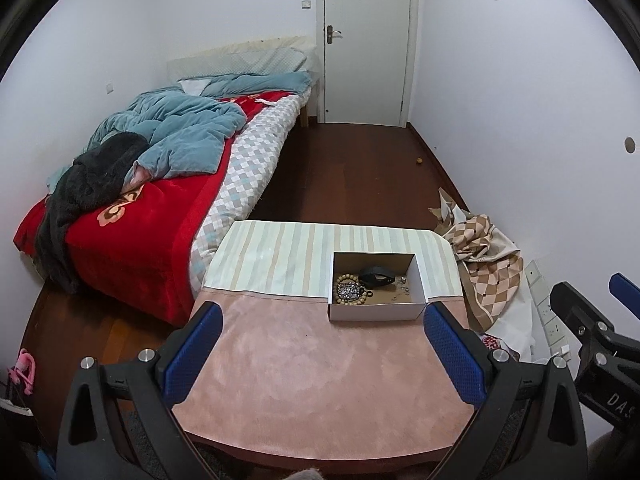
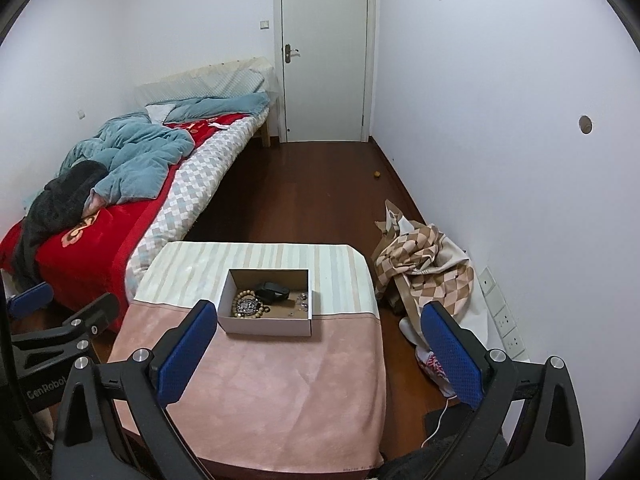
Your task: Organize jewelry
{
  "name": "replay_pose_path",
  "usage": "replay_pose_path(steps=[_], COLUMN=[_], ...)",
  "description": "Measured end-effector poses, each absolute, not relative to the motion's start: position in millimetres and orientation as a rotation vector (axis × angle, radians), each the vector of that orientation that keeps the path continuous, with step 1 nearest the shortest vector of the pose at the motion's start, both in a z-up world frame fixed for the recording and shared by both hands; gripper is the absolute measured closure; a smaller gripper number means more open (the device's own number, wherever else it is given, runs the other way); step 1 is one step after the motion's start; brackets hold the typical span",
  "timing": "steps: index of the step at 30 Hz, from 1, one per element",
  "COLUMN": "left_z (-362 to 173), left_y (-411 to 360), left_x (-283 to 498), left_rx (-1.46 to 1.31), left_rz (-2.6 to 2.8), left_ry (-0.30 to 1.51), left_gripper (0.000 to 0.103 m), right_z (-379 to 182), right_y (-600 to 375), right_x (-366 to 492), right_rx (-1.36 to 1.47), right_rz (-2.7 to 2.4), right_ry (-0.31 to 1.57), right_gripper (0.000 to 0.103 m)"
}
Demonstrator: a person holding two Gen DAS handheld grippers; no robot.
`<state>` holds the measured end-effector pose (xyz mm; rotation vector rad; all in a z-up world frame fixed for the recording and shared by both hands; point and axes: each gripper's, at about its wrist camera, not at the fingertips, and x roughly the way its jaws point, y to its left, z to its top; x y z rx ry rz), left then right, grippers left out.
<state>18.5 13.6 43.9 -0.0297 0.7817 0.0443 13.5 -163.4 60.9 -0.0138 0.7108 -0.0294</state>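
Starting on the left: the left gripper (image 1: 323, 320) hangs over the near, pink half of the table (image 1: 280, 380), its blue pads spread wide with nothing between them. Nothing gripped, nothing touched.

Moving to the middle, and here's the action zone: a shallow cardboard box (image 1: 376, 312) sits on the striped cloth (image 1: 280, 252), right where the stripes meet the pink. Inside, the jewelry is all heaped together. At the box's left end a wooden bead bracelet (image 1: 347, 290) rings a glittery silver tangle (image 1: 349, 291); beside it lies a black strap-like piece (image 1: 374, 273), maybe a watch or band, hard to say; toward the right end are a few small metal bits (image 1: 402, 285), too tiny to name.

Over on the right, the right gripper (image 2: 313, 318) is likewise wide apart and carrying nothing, hovering short of the box, its left pad near the box's near-left corner.

My read: this is very early going. Every piece looks to be in the box, jumbled, and the cloth around it holds nothing laid out. If organizing means separating and arranging the pieces, practically all of it remains. Whether the box is source or destination, I can't tell.
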Motion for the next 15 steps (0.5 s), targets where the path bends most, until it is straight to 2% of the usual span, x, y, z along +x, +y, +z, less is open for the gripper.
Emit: replay_pose_path(steps=[15], left_z=[33], left_y=[9], left_x=[67], left_rx=[-0.021], left_rz=[0.069], left_ry=[0.836], left_gripper=[0.000], right_z=[47], right_y=[-170], right_x=[68], right_rx=[-0.019], right_rz=[-0.056], right_ry=[0.770], right_gripper=[0.000])
